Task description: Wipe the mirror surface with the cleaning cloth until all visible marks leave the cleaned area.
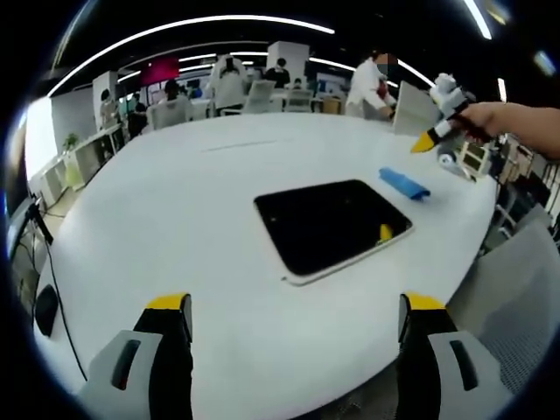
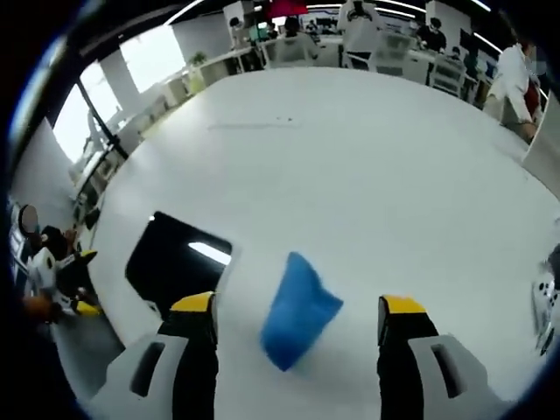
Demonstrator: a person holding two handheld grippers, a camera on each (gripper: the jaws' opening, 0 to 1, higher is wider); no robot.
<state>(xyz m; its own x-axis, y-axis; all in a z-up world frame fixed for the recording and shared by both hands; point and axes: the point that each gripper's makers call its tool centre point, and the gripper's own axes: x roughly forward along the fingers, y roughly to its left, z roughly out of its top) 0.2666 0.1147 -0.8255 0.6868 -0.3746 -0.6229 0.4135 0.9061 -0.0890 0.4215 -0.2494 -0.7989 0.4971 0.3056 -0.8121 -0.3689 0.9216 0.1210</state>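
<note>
Right gripper (image 2: 297,319) spread wide, blue cloth (image 2: 297,319) on table (image 2: 367,157) betw. its jaws, not pinched. Mirror (image 2: 175,262) just beside cloth. Left gripper (image 1: 296,319) also spread, mirror ahead w/ cloth past it.

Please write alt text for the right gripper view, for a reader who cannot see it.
A blue cloth lies on a white table between the right gripper's open jaws, untouched. A dark mirror lies flat beside it, and the left gripper shows at the table's edge.

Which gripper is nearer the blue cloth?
Right. The right gripper hangs over the blue cloth, its open jaws either side. The left gripper sits beyond the mirror from it.
</note>
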